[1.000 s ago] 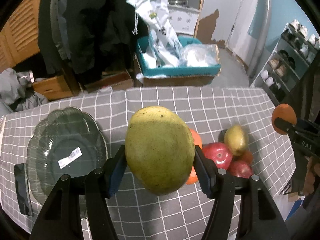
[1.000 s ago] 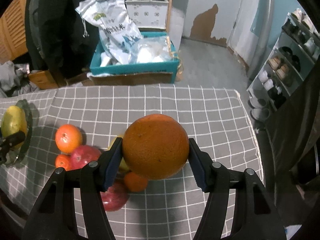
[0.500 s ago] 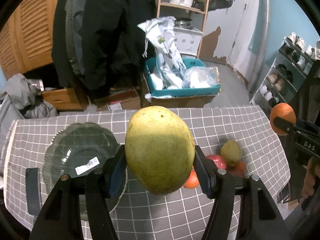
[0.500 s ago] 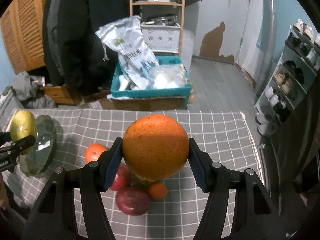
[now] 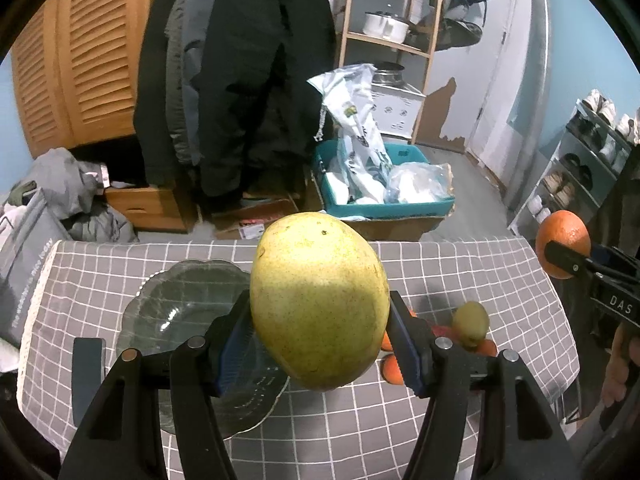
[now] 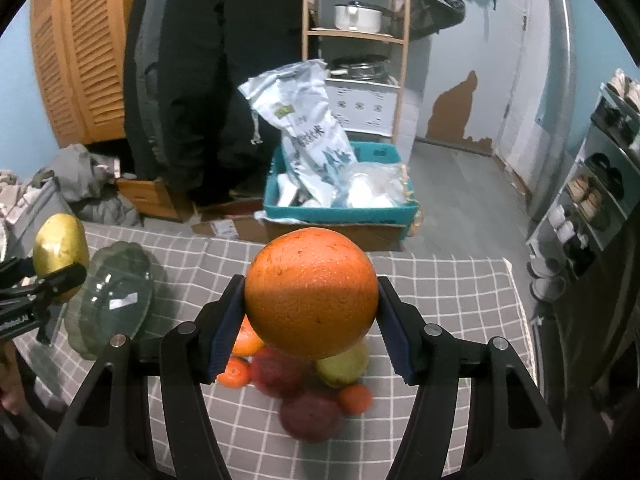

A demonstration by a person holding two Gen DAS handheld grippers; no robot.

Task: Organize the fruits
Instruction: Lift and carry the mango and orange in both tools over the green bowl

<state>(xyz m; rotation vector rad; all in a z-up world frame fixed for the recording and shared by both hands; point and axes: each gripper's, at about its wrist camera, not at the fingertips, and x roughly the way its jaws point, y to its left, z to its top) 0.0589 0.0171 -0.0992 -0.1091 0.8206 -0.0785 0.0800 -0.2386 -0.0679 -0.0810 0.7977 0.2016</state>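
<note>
Left claw (image 5: pixel 320 316) clamped on a mango (image 5: pixel 319 300), one pad on each flank, fruit upright and lifted clear of the bench (image 5: pixel 400 432). Behind the mango, much hidden: glass plate (image 5: pixel 180 308) to the left, partly covered by the left finger; a pile of fruit (image 5: pixel 472 322) to the right, mostly blocked by the right finger, only a small yellow-green one and bits of orange showing.

Right claw (image 6: pixel 311 312) clamped on an orange (image 6: pixel 311 294), likewise gripped at both sides and raised above the checked cloth. Below it the pile (image 6: pixel 310 400) blurred: two reddish fruits, a yellow-green one, three small orange ones, none sharp enough to name surely.

Both claws level, pointing forward across the bench, well apart. From the right view, left claw (image 6: pixel 60 276) at the far left edge, above the plate's (image 6: pixel 108 304) near side. From the left view, right claw (image 5: pixel 568 258) at the far right edge; a bit of hand (image 5: pixel 618 364) below it, cut off by the frame.

Beyond the bench, a teal crate (image 6: pixel 340 208) on the floor.
</note>
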